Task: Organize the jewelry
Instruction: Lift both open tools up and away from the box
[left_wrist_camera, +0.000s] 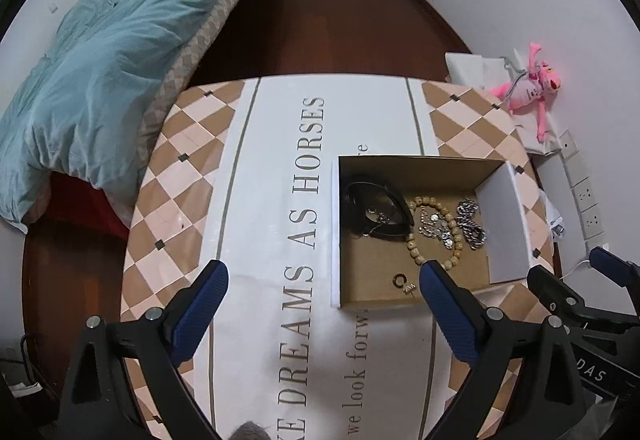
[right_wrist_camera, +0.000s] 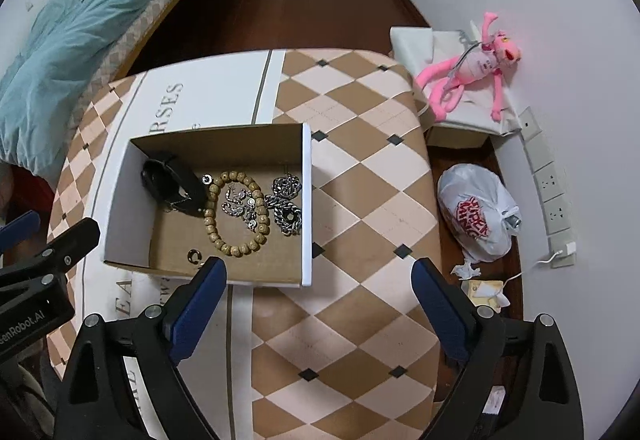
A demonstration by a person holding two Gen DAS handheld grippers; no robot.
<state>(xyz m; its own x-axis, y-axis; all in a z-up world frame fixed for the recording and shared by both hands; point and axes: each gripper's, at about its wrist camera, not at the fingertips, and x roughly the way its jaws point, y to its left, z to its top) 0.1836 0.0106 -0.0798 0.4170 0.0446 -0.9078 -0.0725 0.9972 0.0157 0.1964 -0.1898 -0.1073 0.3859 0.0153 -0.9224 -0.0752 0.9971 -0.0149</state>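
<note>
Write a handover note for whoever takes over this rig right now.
Left gripper: open, holding nothing, above the table beside the cardboard box.
Right gripper: open, holding nothing, at the box's near edge.
In the box: black strap piece, wooden bead bracelet, silver chain, small silver pieces, a small ring.
Done: no jewelry visible outside the box.
Left: perhaps tidying; unclear.

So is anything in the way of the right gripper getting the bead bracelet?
Only the box's low near wall stands between the right gripper and the bead bracelet. The box is open on top, so reaching over looks possible. A silver chain lies inside the bracelet's loop.
</note>
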